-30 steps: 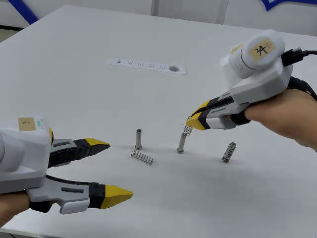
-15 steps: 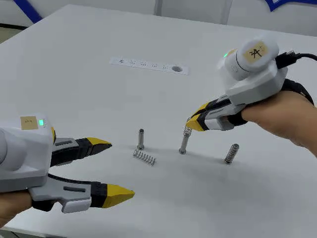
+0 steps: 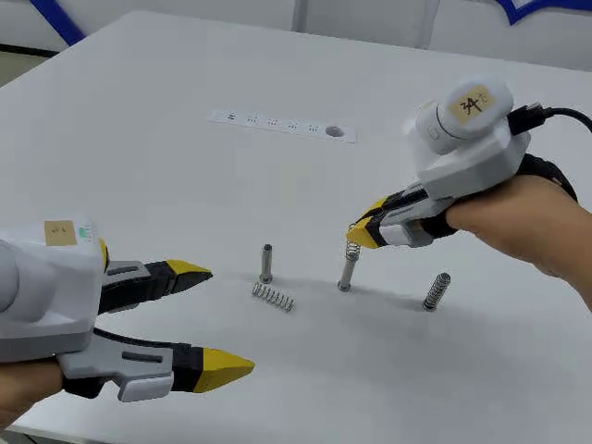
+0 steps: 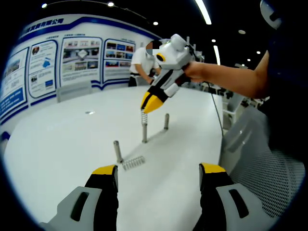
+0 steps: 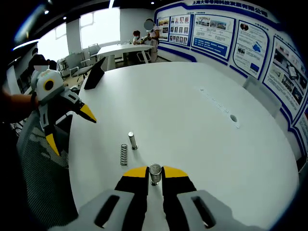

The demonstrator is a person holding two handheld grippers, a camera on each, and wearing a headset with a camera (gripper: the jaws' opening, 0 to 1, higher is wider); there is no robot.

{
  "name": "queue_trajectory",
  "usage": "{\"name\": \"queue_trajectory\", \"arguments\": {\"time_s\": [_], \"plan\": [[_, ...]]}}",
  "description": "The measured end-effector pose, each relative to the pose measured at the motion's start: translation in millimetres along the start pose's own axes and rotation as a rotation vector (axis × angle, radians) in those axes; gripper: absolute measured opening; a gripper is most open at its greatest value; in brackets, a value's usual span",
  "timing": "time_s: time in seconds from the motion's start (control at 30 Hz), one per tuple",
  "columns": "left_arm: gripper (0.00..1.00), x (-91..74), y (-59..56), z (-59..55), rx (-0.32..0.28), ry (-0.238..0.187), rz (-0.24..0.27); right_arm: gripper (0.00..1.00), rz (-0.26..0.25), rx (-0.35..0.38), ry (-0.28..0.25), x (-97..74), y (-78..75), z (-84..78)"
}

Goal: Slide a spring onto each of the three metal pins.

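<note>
Atop the middle pin (image 3: 345,275), the right gripper (image 3: 356,236) clamps a short coiled grey spring (image 3: 351,250); left gripper (image 3: 228,320) jaws wide apart.

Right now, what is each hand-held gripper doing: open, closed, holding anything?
Left hand-held gripper: open, holding nothing.
Right hand-held gripper: closed on a spring atop the middle pin.

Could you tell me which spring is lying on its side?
The loose spring beside the bare pin; the gripped spring and the rightmost spring stand upright on pins.
</note>
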State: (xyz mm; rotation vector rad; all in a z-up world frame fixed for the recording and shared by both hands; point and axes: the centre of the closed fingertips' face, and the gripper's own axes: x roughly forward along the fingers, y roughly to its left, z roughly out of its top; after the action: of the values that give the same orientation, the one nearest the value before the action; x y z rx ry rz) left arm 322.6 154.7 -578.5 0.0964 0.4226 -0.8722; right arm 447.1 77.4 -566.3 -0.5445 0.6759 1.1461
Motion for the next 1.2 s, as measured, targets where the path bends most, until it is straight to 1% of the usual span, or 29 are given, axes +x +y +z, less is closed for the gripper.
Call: {"name": "queue_trajectory", "arguments": {"time_s": [0.37, 0.77, 1.03, 1.2], "plan": [[0.70, 0.5, -0.6, -0.8, -0.001, 0.005, -0.003, 0.12, 0.002, 0.016, -0.003, -2.5, -2.1, -1.1], [0.70, 0.4, -0.4, -0.9, -0.001, 0.004, -0.001, 0.12, 0.004, 0.031, -0.001, -0.1, -3.0, -4.9], [0.69, 0.3, 0.4, -1.6, -0.002, 0.004, 0.000, 0.12, 0.004, 0.035, 0.010, 9.1, -2.2, -12.4], [0.69, 0.0, 0.8, -1.3, -0.004, 0.002, 0.002, 0.12, 0.004, 0.050, 0.014, 14.2, -3.7, -17.9]]}}
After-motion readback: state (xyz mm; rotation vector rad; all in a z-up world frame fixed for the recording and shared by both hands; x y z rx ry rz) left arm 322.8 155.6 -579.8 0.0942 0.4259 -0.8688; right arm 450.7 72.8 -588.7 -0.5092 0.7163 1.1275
